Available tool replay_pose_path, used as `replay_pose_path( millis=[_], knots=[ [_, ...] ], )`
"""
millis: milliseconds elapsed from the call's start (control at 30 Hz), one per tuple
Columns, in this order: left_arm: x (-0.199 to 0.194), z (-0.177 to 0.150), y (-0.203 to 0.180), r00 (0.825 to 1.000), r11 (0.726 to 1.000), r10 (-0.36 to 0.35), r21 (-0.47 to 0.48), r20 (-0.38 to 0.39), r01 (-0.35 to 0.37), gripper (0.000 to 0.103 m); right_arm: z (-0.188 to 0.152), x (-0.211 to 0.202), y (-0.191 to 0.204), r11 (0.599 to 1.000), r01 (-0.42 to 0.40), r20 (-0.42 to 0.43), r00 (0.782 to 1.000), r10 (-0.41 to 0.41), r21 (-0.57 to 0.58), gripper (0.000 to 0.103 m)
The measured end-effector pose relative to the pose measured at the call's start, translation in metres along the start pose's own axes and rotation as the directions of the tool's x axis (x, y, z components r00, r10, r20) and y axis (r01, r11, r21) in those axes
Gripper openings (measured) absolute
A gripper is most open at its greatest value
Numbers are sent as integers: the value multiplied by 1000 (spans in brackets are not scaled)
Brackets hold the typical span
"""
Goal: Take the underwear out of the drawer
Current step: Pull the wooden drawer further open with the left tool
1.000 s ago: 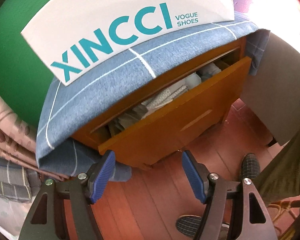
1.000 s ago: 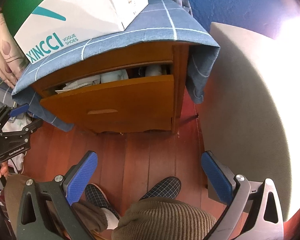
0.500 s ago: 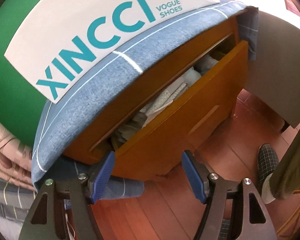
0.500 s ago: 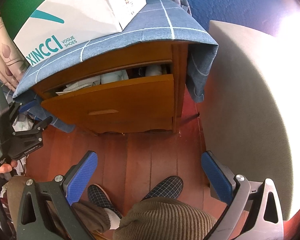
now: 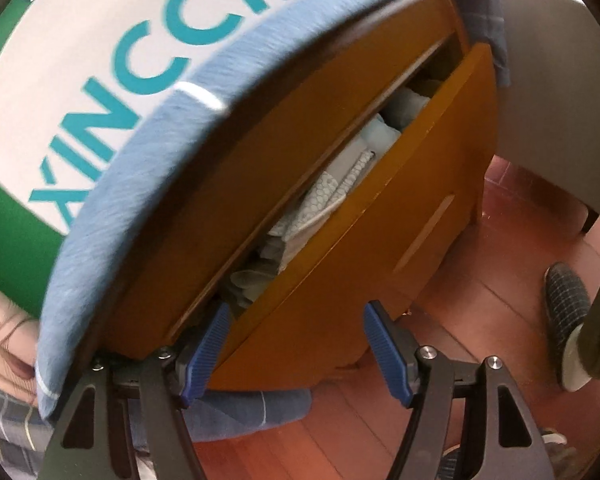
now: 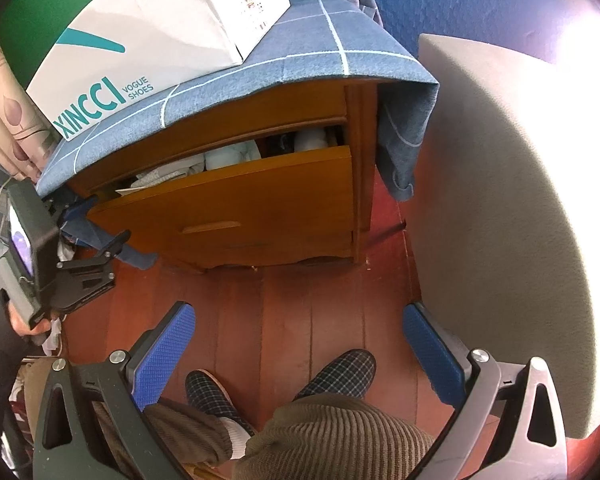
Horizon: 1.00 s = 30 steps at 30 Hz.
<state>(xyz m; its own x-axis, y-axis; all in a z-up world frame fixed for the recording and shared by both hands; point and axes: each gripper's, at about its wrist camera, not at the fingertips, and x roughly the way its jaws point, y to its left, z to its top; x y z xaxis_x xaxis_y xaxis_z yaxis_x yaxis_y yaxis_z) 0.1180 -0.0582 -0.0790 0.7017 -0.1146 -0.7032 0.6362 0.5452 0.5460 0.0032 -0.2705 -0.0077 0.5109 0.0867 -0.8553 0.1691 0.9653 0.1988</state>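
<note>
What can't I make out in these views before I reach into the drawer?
- Which piece in the drawer is underwear: left view shows only a narrow strip of folded cloth above the drawer front.
- Drawer depth and back: hidden under the cabinet top in both views.
- Left gripper fingertip contact with the drawer corner: blurred, too close.
- Right gripper: open, far back over the floor.

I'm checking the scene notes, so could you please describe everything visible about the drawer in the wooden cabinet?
The drawer is orange-brown wood with a smooth flat front and a slim horizontal wooden handle. It is the cabinet's top drawer, pulled partly open under the blue checked cloth. Folded pale garments, white, grey and light blue, fill it to the rim. The left gripper is open, its fingers straddling the front panel's left corner; actual contact is unclear. The right gripper is open, well away.
</note>
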Motion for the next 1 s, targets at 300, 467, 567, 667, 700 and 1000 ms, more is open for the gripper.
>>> replay_pose_path(
  millis=[300,467,567,667,700,1000],
  knots=[
    [21,12,-1,999,999,-38,8,-25,38,71,0,0,1,1000,-6,-1,1000,6,3,103],
    [29,14,-9,999,997,-29,66,-37,32,71,0,0,1,1000,-11,2,1000,11,5,103],
    [32,14,-12,999,996,-36,85,-39,39,71,0,0,2,1000,-11,3,1000,11,4,103],
    [37,13,-16,999,994,-32,104,-37,36,71,1,0,3,1000,-12,2,1000,12,6,103],
    [36,13,-18,999,994,-30,105,-36,34,71,1,0,3,1000,-11,2,1000,11,6,103],
    [26,3,-25,997,985,-66,155,-39,71,71,2,0,2,1000,-13,2,1000,13,7,103]
  ],
)
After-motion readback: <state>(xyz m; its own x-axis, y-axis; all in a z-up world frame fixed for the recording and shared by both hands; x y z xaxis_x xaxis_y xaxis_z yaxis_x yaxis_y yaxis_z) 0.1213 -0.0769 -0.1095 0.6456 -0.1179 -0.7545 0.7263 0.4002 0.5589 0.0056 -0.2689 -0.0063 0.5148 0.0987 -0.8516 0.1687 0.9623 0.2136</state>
